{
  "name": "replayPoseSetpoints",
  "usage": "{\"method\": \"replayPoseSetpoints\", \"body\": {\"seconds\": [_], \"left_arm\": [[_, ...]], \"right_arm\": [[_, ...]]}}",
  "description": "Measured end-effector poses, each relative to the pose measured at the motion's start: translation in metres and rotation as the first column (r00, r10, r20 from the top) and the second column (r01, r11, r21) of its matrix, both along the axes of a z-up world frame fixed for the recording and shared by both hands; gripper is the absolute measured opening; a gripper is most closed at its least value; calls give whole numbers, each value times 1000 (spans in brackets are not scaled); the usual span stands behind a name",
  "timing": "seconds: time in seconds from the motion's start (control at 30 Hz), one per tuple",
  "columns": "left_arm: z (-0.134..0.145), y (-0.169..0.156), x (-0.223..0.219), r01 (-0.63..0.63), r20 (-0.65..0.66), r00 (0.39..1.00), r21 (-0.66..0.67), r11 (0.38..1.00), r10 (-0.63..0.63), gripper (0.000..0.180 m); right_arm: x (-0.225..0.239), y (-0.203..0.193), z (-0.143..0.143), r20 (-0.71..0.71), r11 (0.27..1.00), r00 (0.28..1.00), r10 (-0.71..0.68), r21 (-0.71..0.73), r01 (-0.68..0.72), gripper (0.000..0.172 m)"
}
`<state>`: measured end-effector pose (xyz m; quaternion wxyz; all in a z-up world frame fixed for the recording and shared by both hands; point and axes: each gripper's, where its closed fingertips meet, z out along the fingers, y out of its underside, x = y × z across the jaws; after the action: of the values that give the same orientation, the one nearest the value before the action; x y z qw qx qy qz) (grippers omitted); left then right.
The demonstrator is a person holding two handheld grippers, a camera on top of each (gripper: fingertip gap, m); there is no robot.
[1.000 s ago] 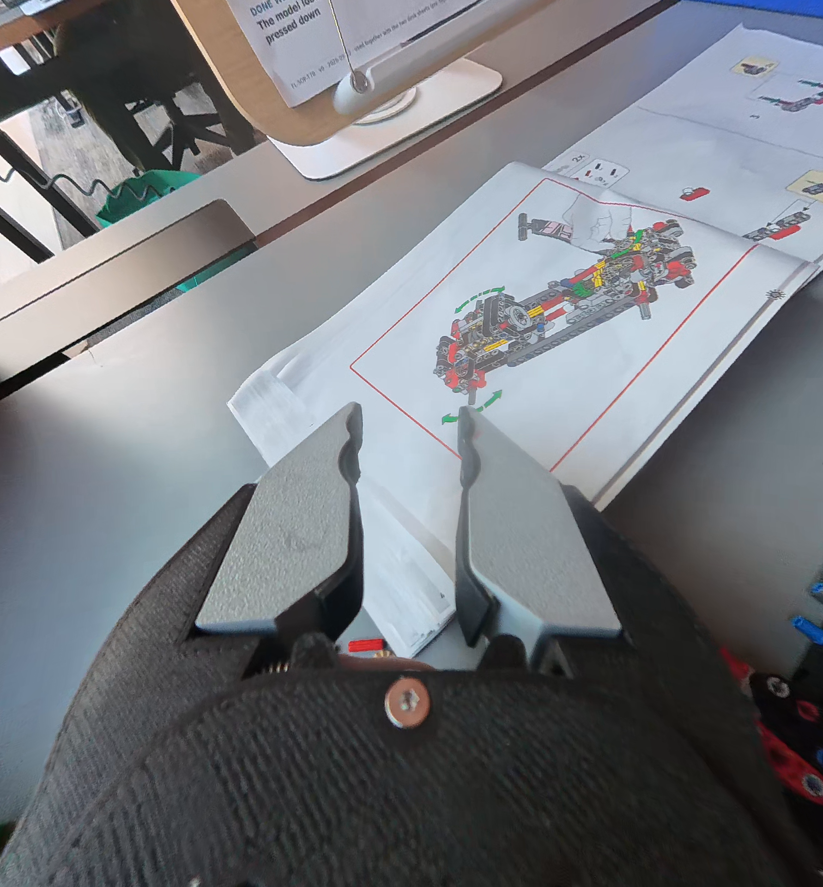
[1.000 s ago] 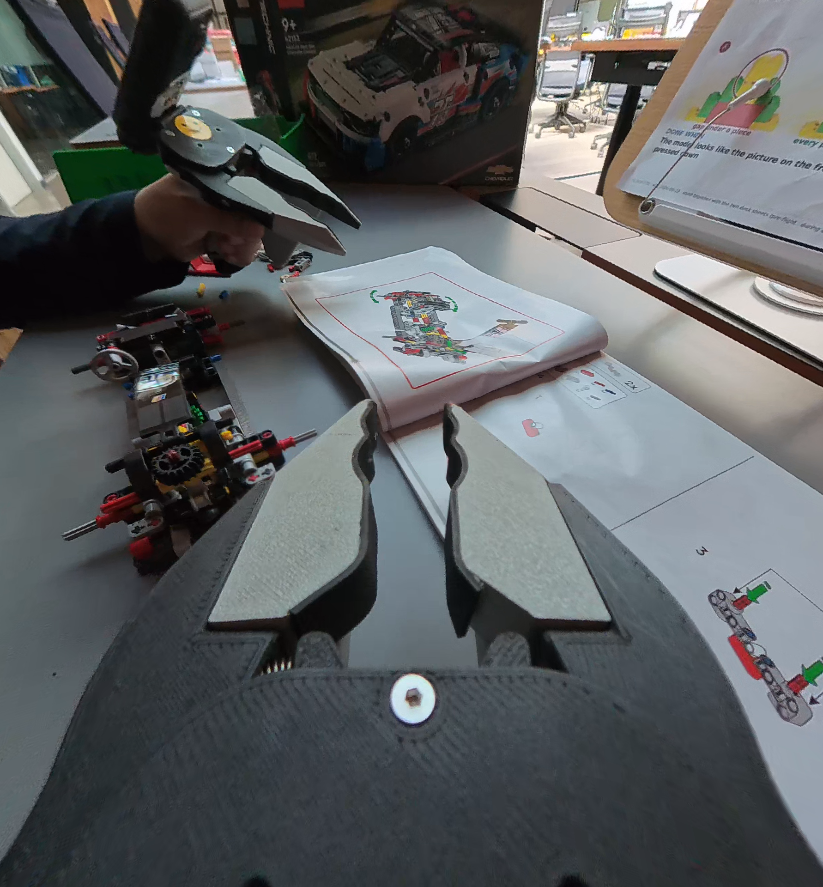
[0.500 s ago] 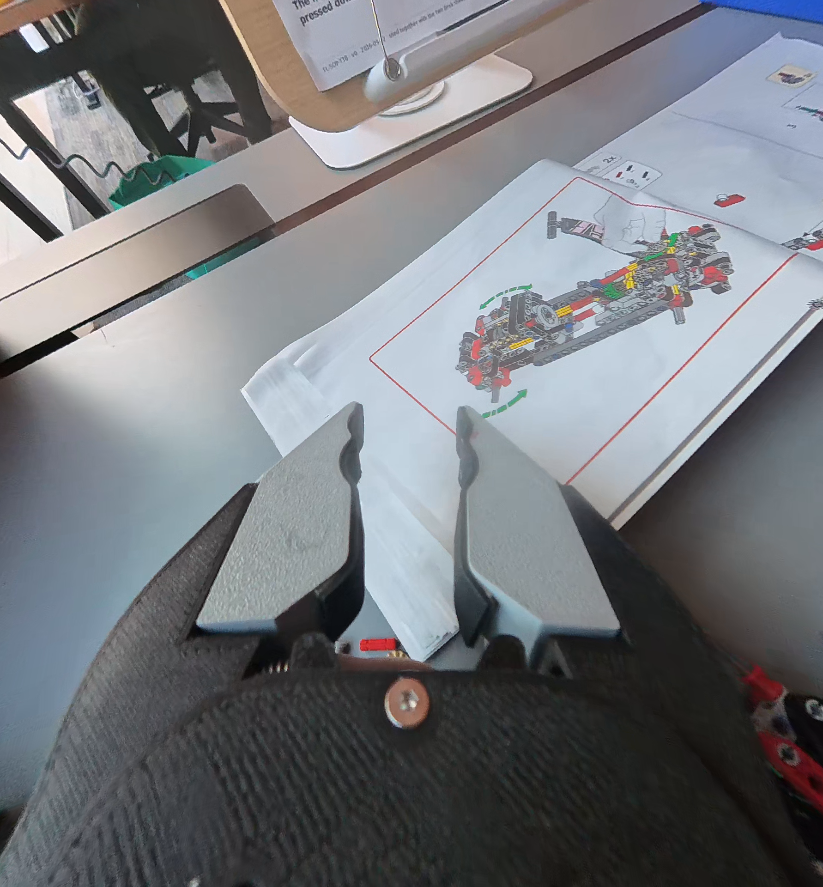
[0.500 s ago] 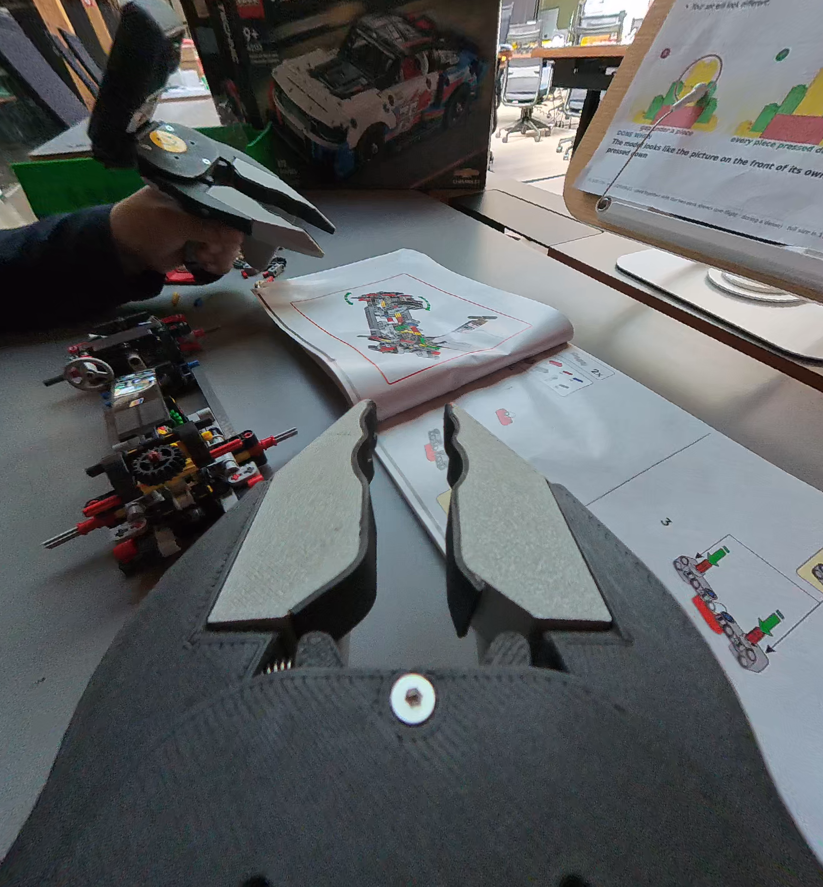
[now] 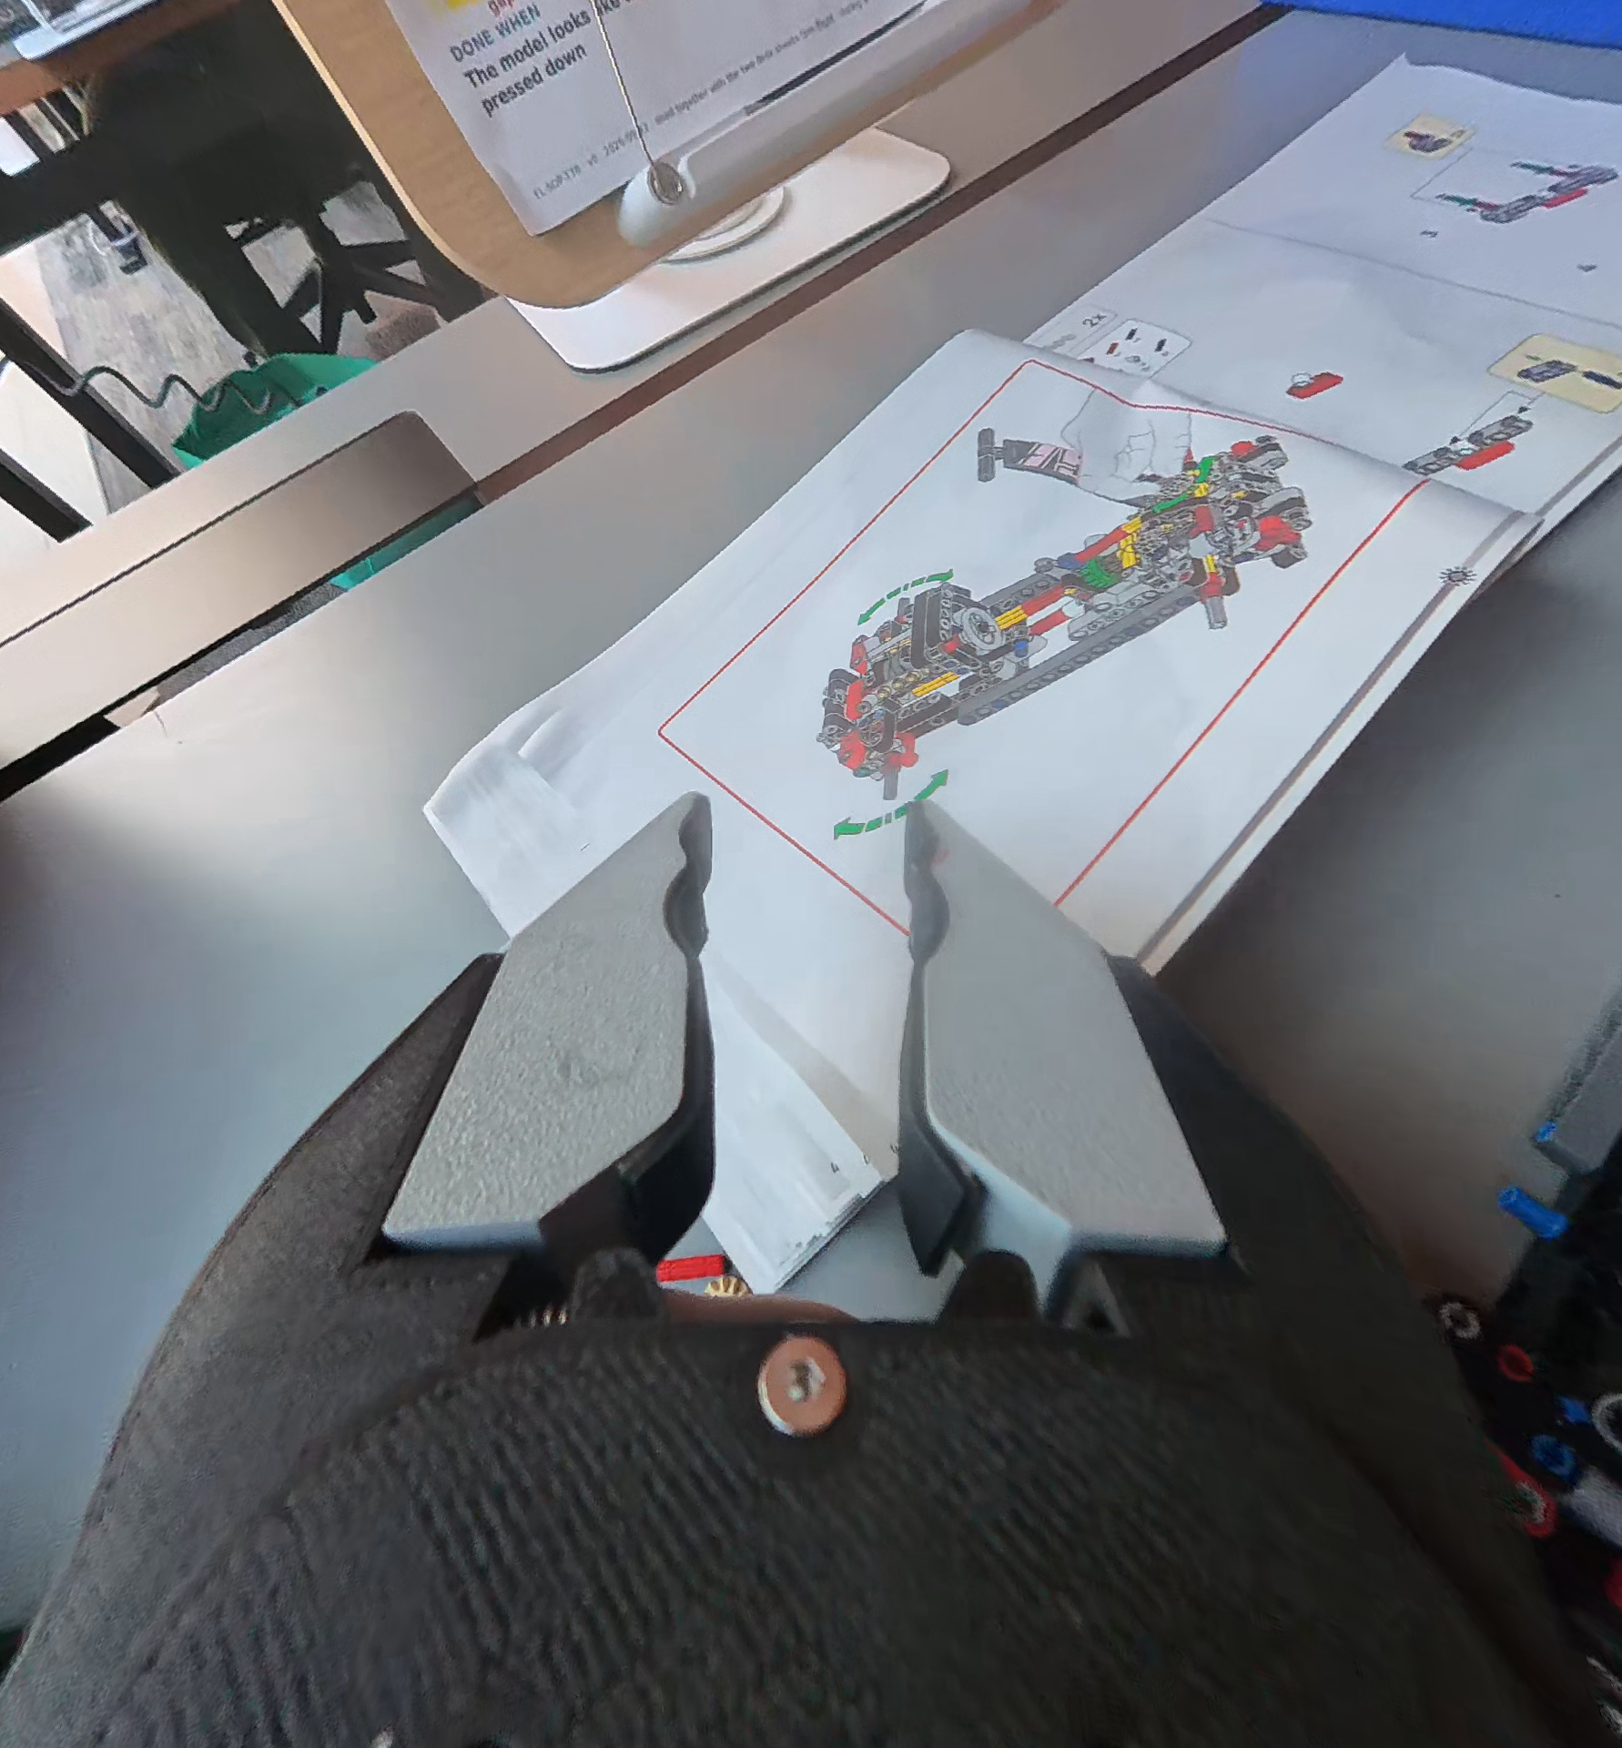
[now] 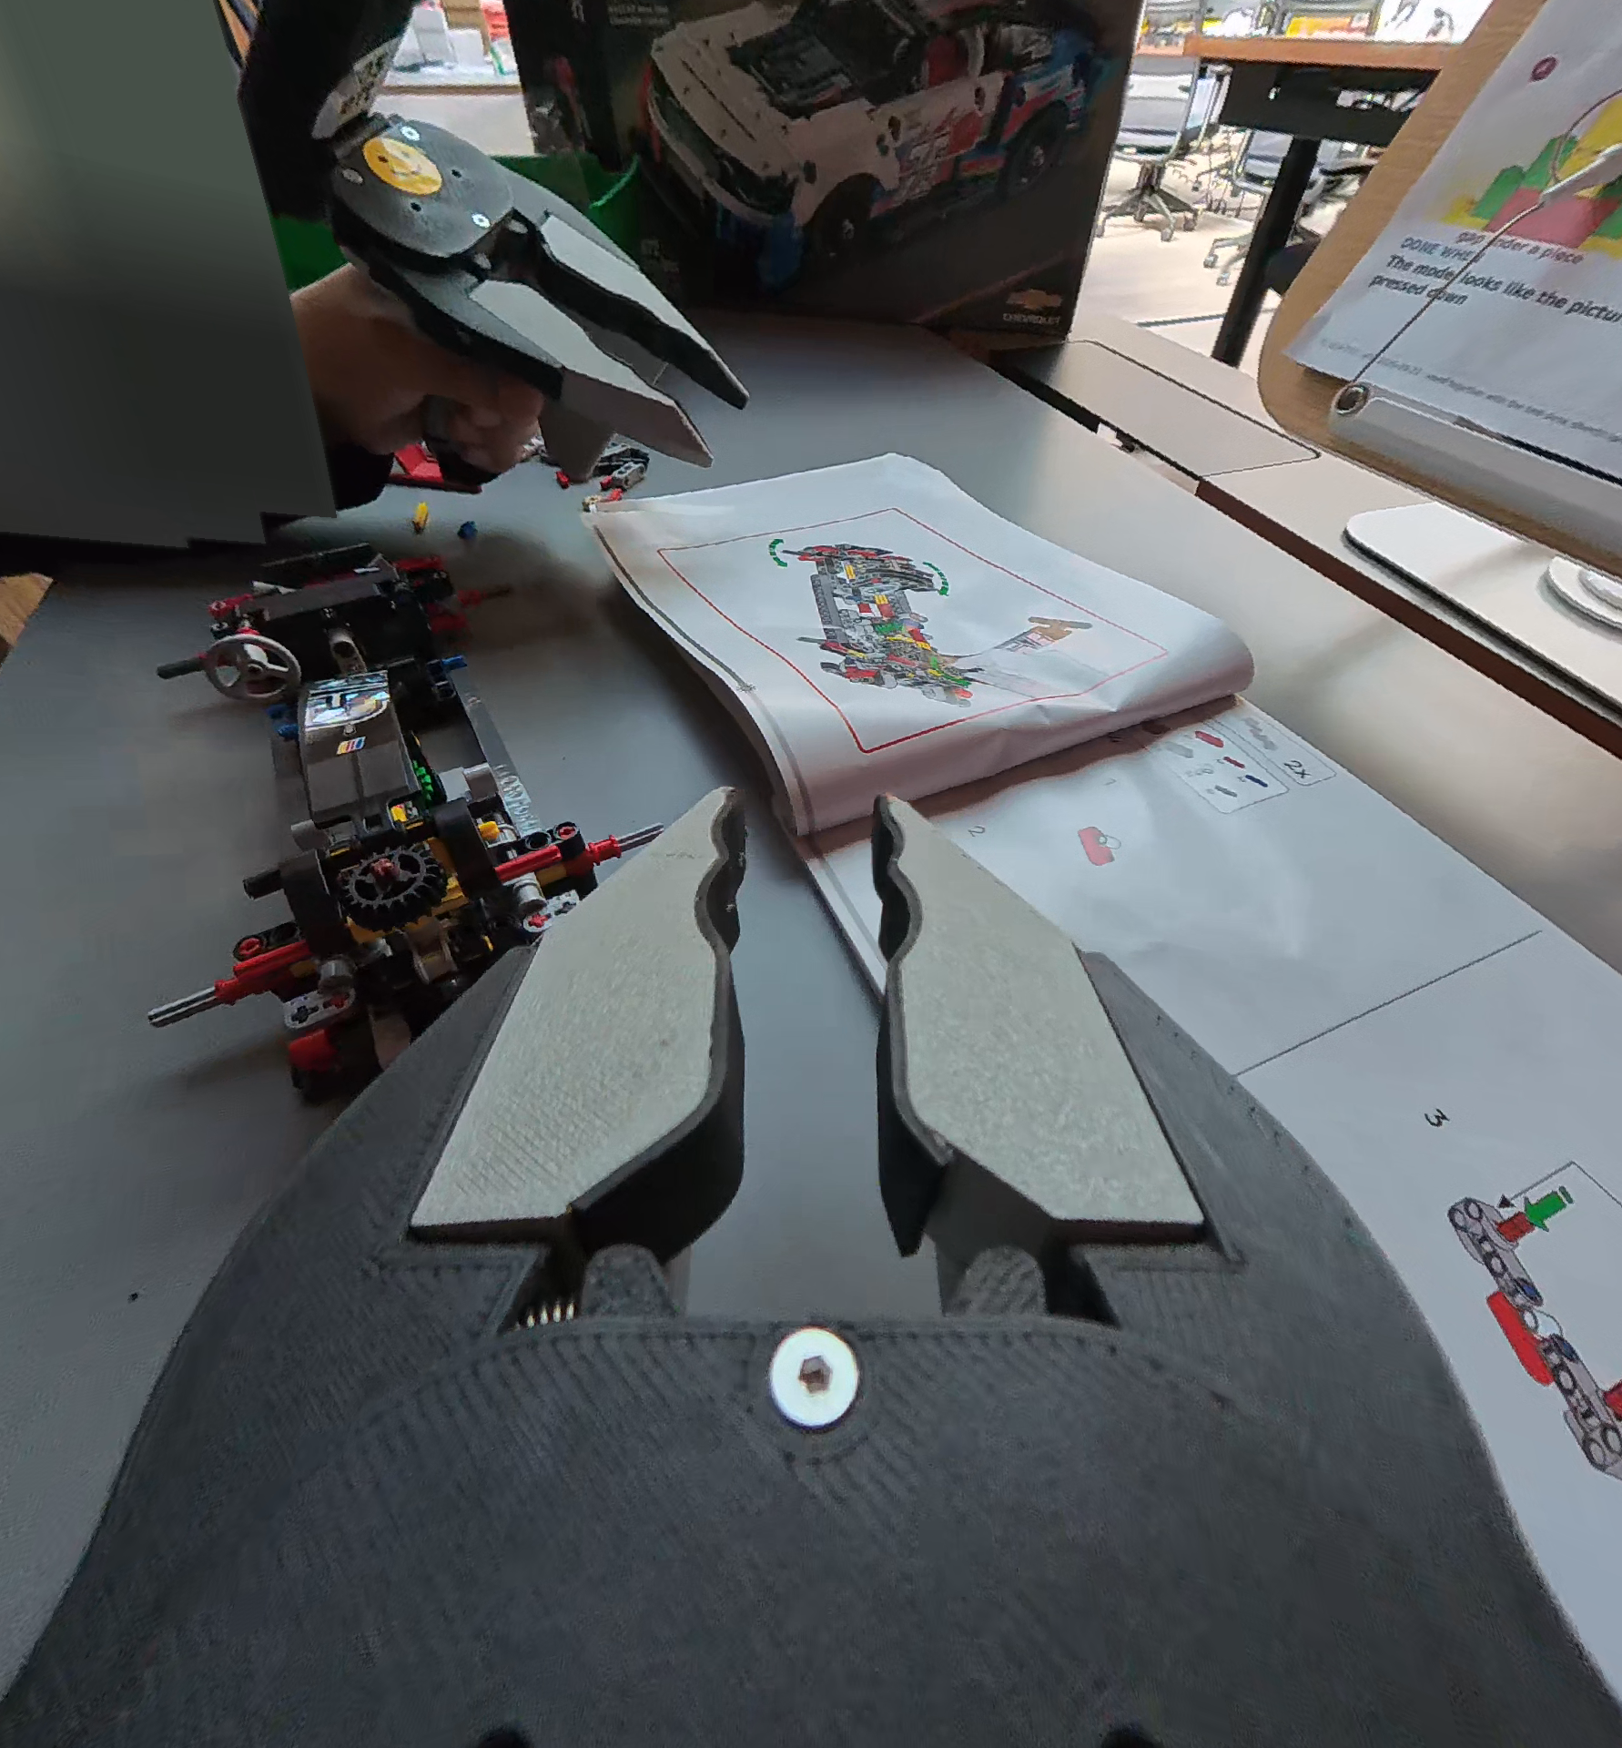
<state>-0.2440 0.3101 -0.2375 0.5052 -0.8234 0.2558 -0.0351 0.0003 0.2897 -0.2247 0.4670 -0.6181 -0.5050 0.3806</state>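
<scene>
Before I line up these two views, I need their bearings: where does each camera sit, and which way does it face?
Left wrist view: on the left hand-held gripper, looking along its open fingers over the instruction booklet toward a document stand.
Right wrist view: on the right hand-held gripper, open, facing the booklet, brick chassis, the left hand-held gripper and the holding hand.
Shared: booklet, stand, grey table.

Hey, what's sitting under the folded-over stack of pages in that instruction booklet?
Under the folded-over pages lies the booklet's open page, showing small part drawings and a red piece. The stack covers the rest of that page, so anything printed there is hidden.
</scene>
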Motion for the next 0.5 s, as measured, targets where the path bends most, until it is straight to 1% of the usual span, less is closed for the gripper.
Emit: {"method": "replayPoseSetpoints", "body": {"seconds": [0.23, 0.37, 0.5], "left_arm": [[4, 0, -2, -3, 25, 1000, -1, 1000, 3, 39], [4, -1, -1, 1, 29, 1000, -7, 1000, -1, 40], [6, -3, 2, 13, 51, 999, -5, 1000, -13, 40]], "right_arm": [[-11, -9, -4, 27, 998, 997, 67, 4, -67, 23], [-12, -12, -4, 30, 997, 997, 76, 13, -76, 23], [-11, -11, -3, 15, 997, 997, 82, -11, -82, 23]]}}
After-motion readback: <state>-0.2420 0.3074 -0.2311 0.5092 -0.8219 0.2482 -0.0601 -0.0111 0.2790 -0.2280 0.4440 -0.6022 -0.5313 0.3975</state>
